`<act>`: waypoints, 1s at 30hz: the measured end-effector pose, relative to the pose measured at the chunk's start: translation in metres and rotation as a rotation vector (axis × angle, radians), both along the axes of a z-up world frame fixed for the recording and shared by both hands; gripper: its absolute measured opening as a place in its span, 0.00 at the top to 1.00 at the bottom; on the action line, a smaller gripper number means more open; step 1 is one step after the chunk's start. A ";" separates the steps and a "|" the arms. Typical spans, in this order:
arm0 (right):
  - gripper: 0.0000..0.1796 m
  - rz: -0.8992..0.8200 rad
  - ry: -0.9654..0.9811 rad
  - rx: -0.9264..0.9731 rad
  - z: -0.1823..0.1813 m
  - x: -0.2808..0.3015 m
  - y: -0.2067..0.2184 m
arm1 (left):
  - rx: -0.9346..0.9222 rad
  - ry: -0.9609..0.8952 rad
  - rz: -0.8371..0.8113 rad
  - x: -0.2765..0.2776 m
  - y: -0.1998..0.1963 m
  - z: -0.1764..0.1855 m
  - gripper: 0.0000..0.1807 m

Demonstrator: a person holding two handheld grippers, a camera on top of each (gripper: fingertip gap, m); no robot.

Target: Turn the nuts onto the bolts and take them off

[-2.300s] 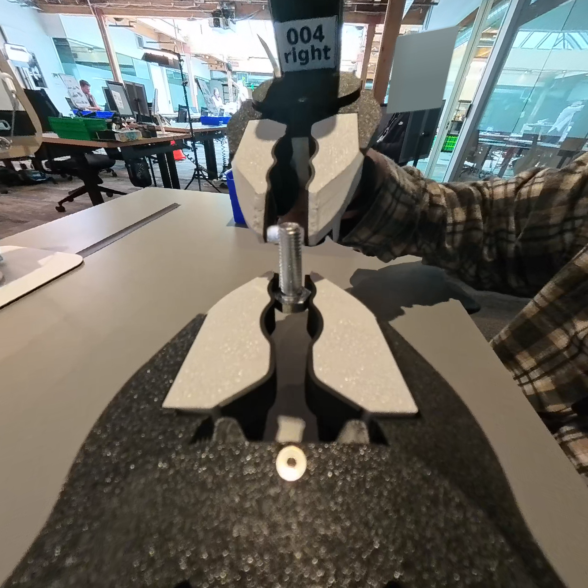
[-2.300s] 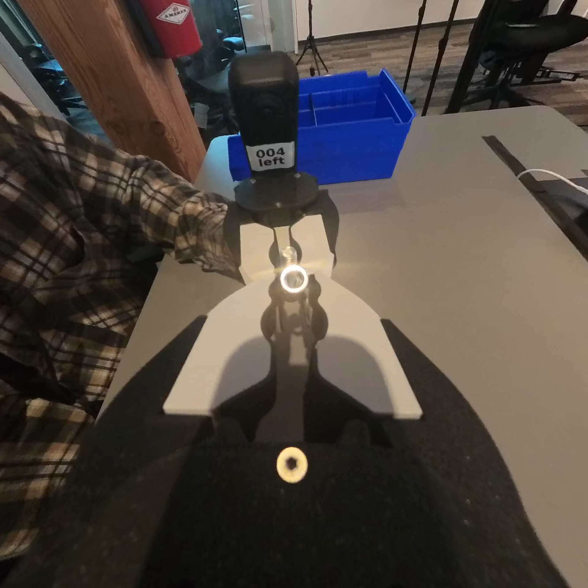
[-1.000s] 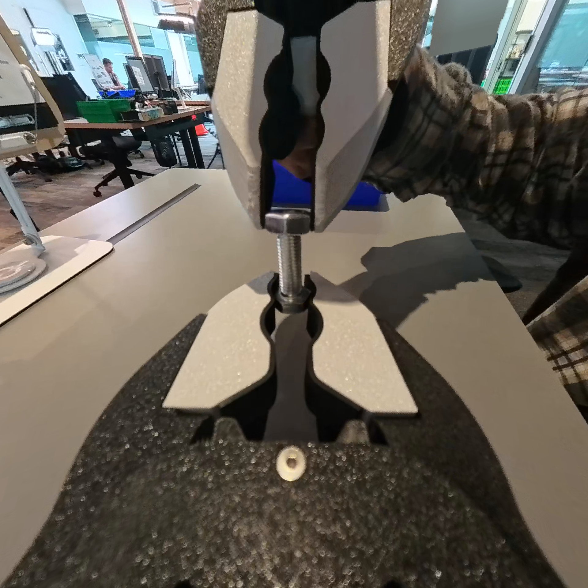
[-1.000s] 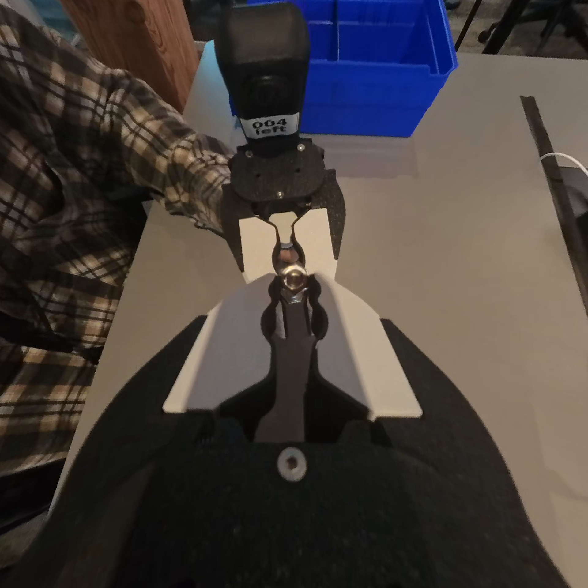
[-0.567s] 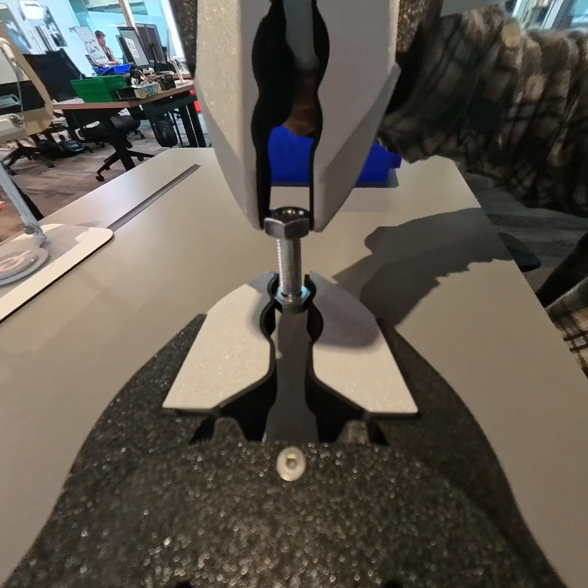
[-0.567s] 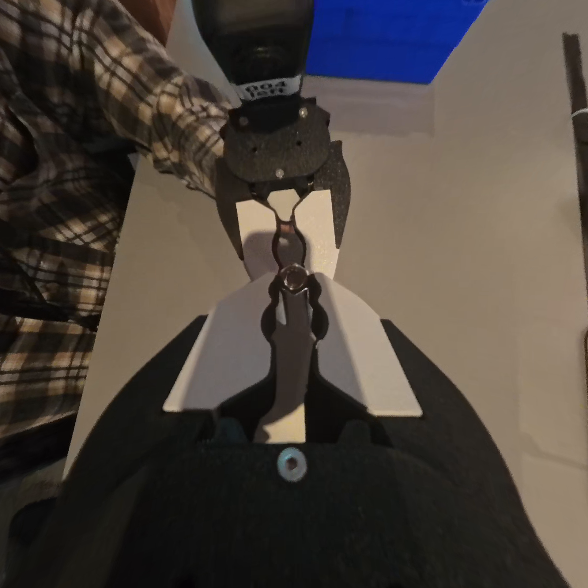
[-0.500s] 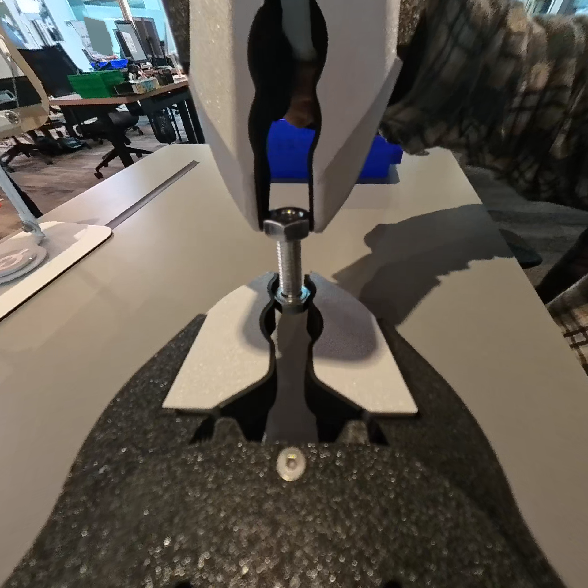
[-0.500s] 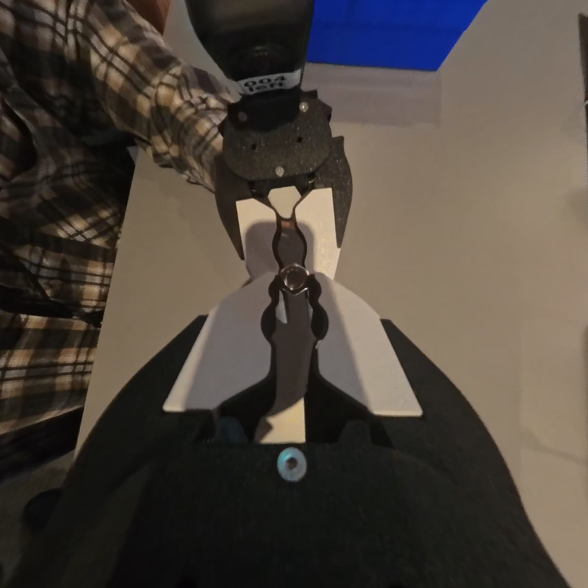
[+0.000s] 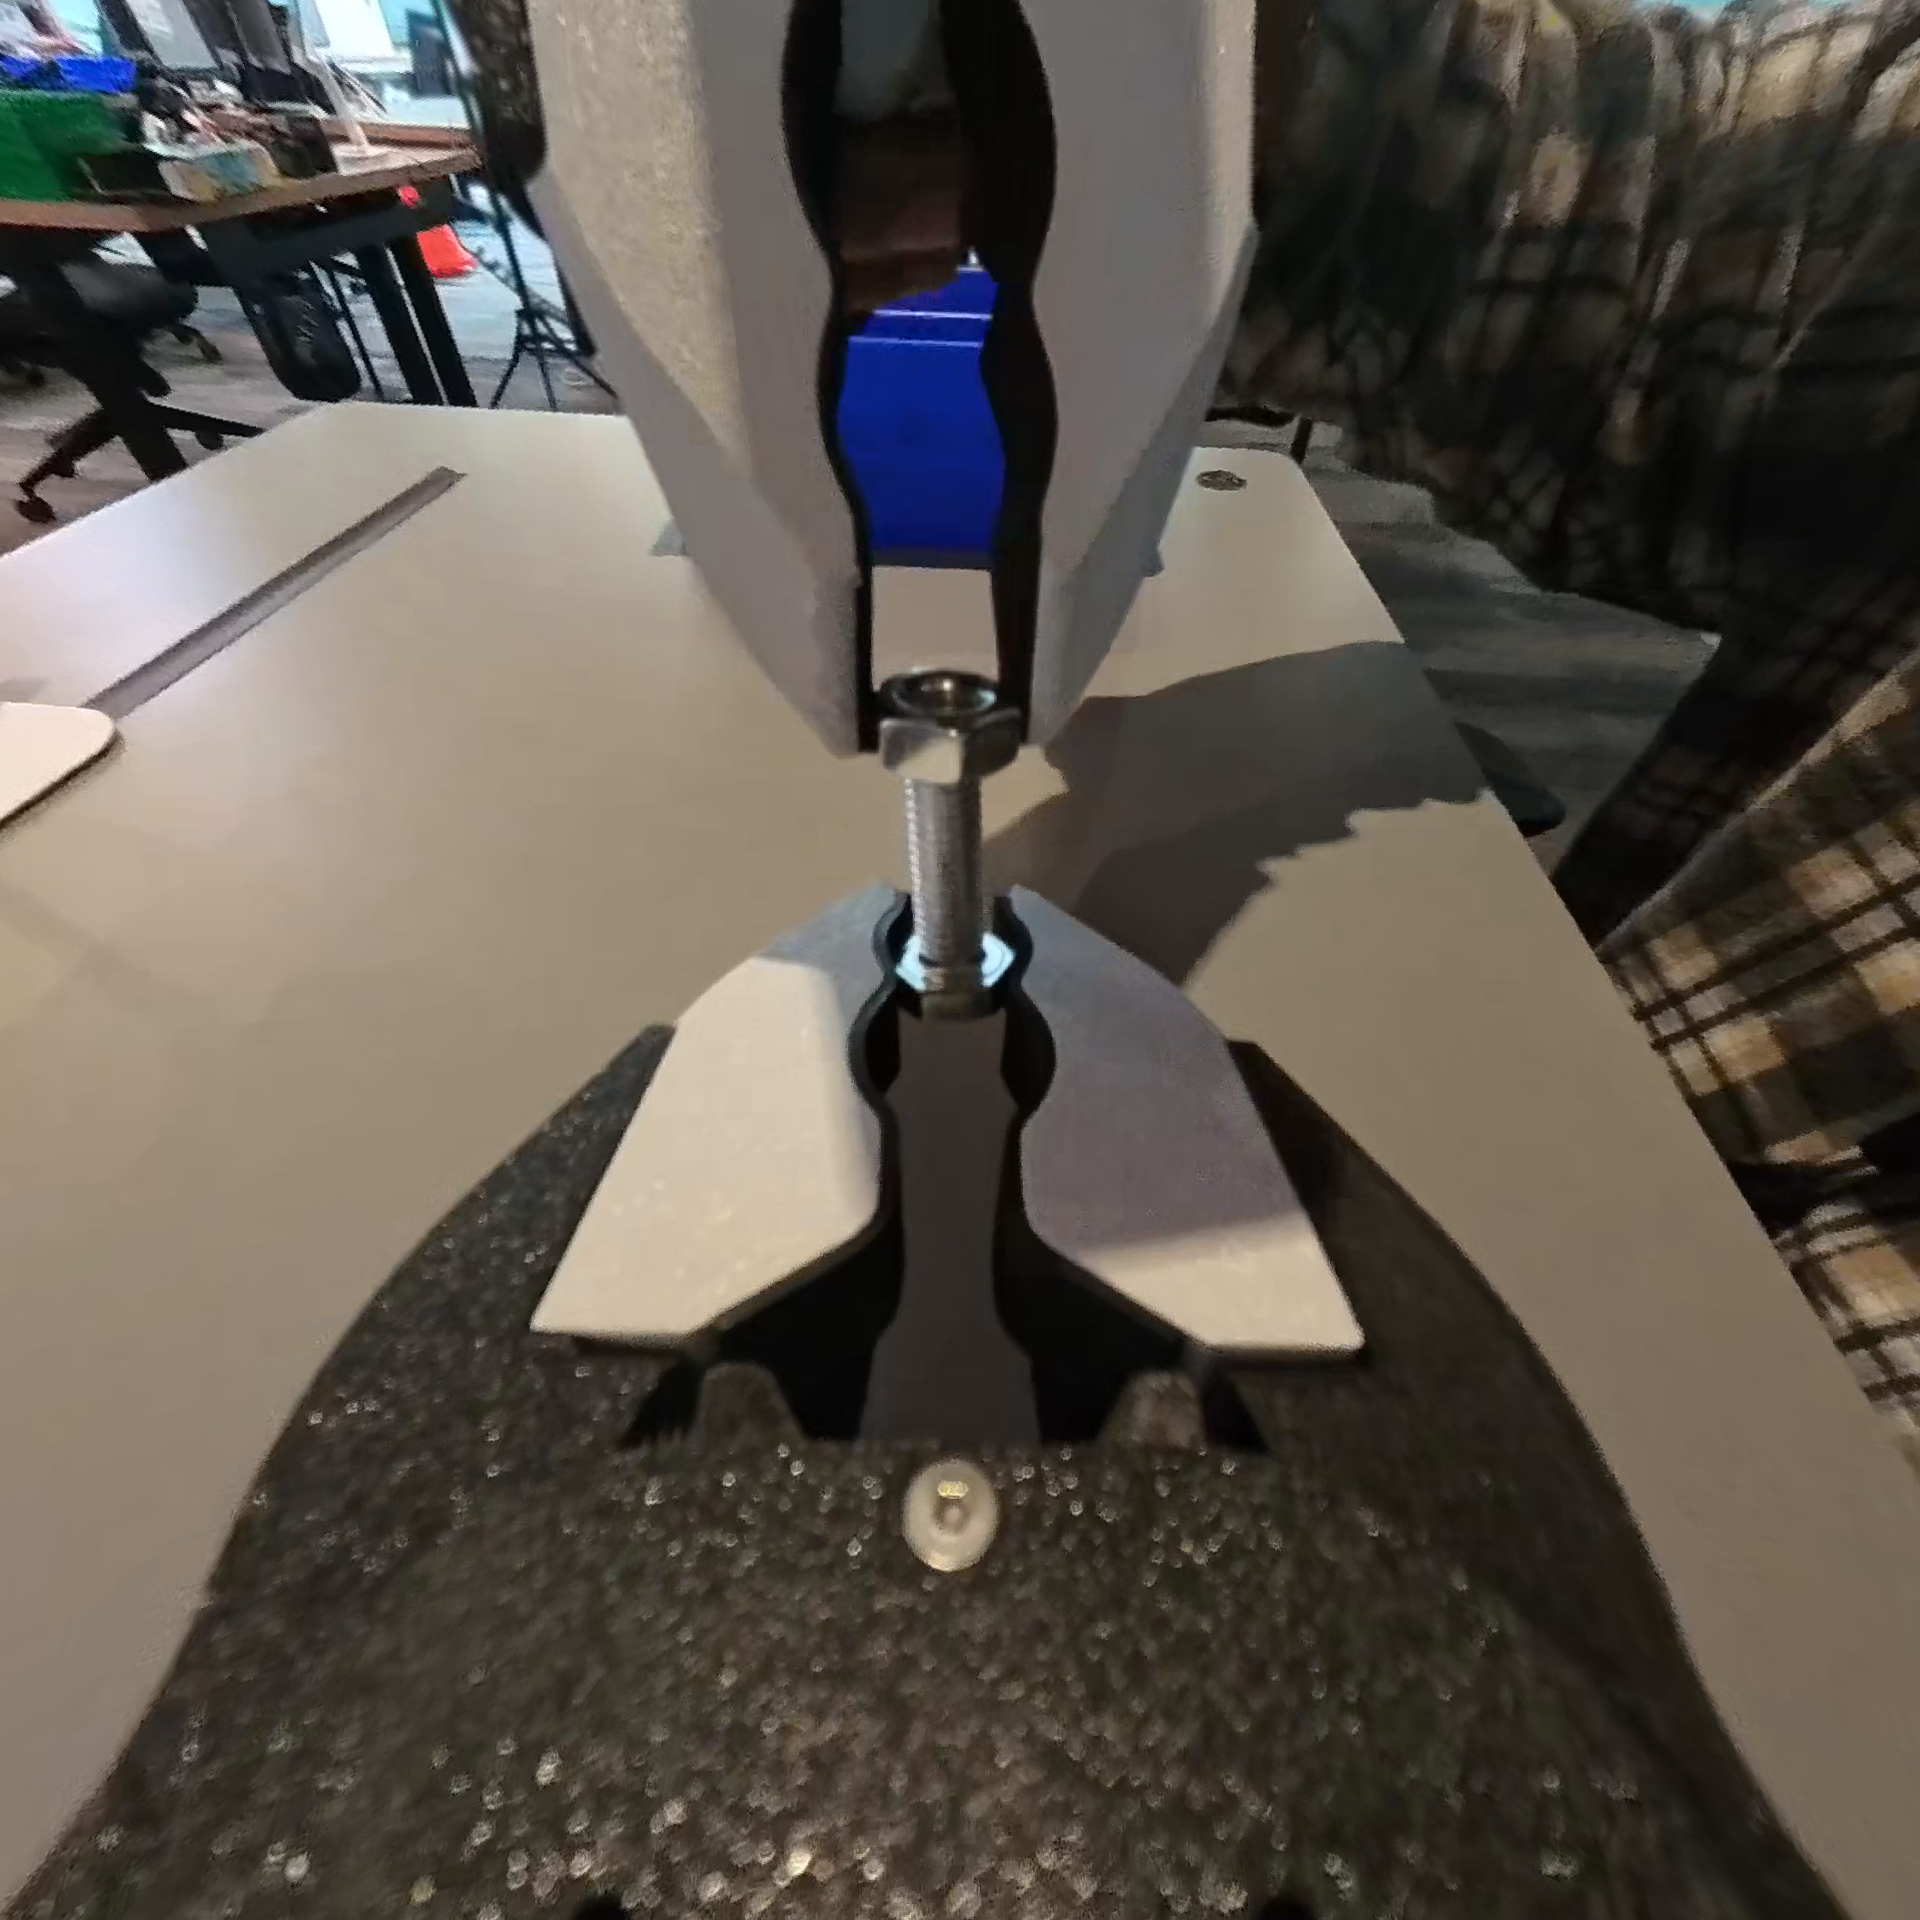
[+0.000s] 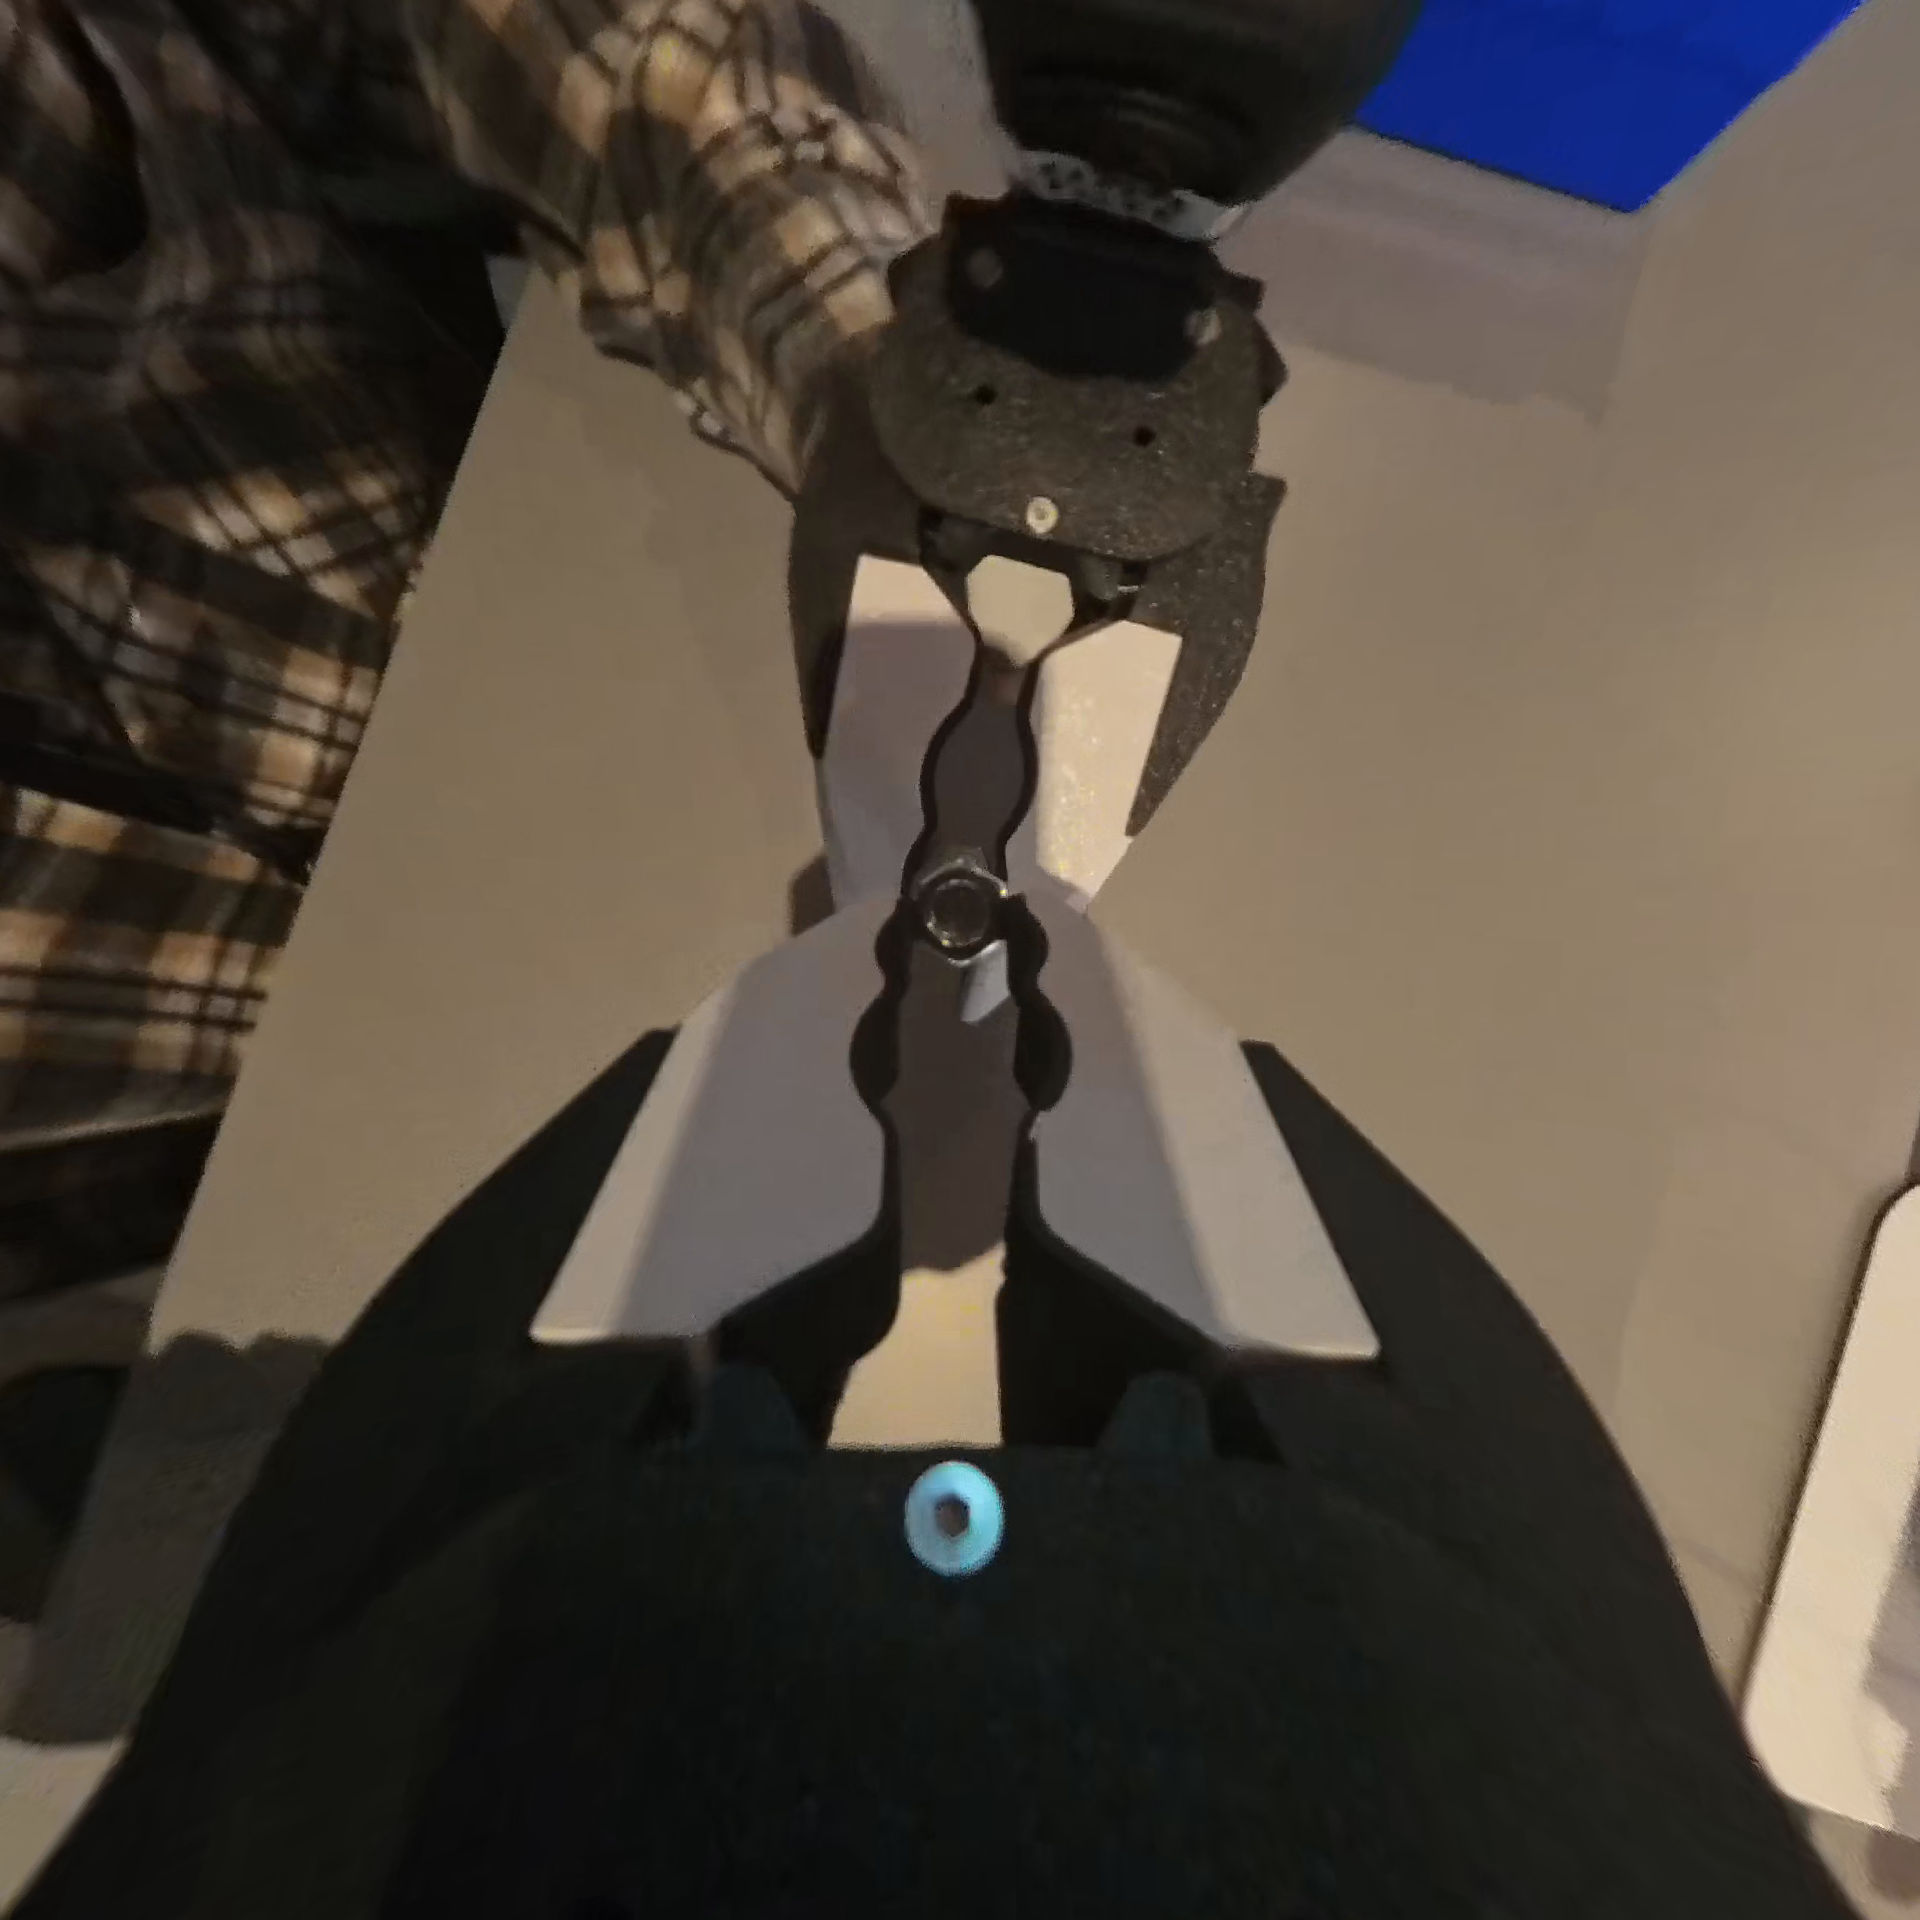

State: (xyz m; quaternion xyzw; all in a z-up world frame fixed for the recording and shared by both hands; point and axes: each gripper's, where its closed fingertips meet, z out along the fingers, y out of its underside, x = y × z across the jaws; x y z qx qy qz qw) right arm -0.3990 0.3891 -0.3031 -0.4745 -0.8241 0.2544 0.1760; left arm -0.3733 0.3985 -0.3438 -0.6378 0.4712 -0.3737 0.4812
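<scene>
Midway, by my reading: left gripper [image 9: 948,961] clamps the bolt [image 9: 943,883] by its head, upright above the table [image 9: 436,790]; right gripper [image 9: 943,717] pinches the nut [image 9: 948,740] at the thread's tip, barely started, full run-down and removal remaining.

An open-plan office or lab — desks [image 9: 239,197] cluttered with gear; wheeled chairs [image 9: 114,322]; a tripod [image 9: 535,332].
</scene>
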 end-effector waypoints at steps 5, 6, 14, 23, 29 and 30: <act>0.91 0.095 -0.041 0.054 -0.006 0.005 -0.005 | -0.037 0.020 -0.058 0.005 -0.007 -0.007 0.92; 0.91 0.120 -0.043 0.063 -0.007 0.006 -0.006 | -0.040 0.023 -0.067 0.005 -0.008 -0.007 0.92; 0.90 0.306 0.099 0.063 0.000 0.005 -0.014 | -0.030 -0.038 -0.131 0.006 -0.017 0.002 0.92; 0.90 0.321 0.025 0.096 -0.008 0.007 -0.013 | -0.039 0.022 -0.105 0.008 -0.015 -0.007 0.92; 0.91 0.293 0.016 0.110 -0.008 0.004 -0.009 | -0.037 0.020 -0.081 0.006 -0.010 -0.006 0.92; 0.91 0.289 0.025 0.103 -0.007 0.004 -0.010 | -0.034 0.013 -0.080 0.005 -0.010 -0.005 0.92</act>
